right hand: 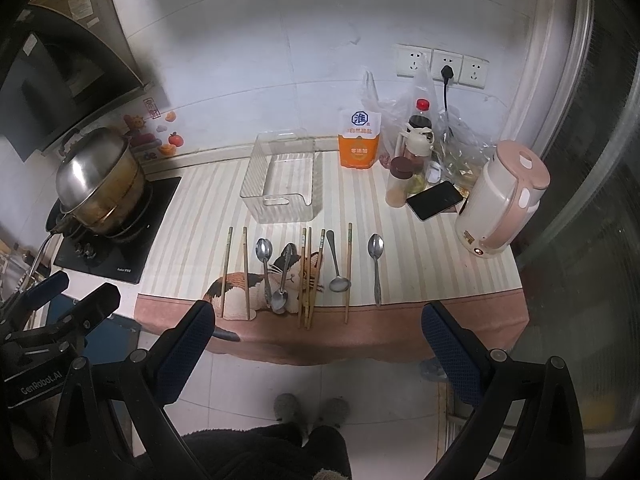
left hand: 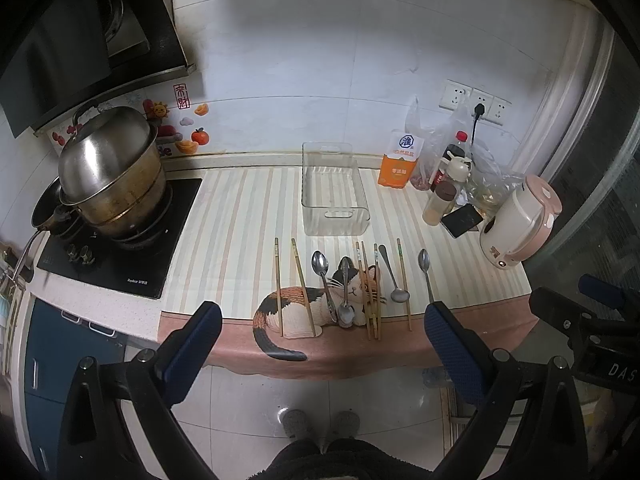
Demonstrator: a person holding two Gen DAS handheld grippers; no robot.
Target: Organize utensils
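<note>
Several wooden chopsticks (left hand: 279, 286) (right hand: 227, 270) and several metal spoons (left hand: 323, 276) (right hand: 375, 266) lie side by side on a striped mat with a cat picture (left hand: 224, 240) (right hand: 192, 240). A clear plastic bin (left hand: 334, 196) (right hand: 282, 178) stands empty just behind them. My left gripper (left hand: 324, 316) is open and empty, held back from the counter's front edge. My right gripper (right hand: 318, 316) is open and empty, also in front of the edge. Each gripper shows at the side of the other's view.
A steel pot (left hand: 110, 168) (right hand: 96, 176) sits on a black stove (left hand: 120, 248) at left. A salt bag (left hand: 400, 160), bottles, plastic bags, a phone (left hand: 462, 220) (right hand: 434, 200) and a pink kettle (left hand: 520, 220) (right hand: 502, 204) stand at right. Wall sockets (left hand: 476, 102) are behind.
</note>
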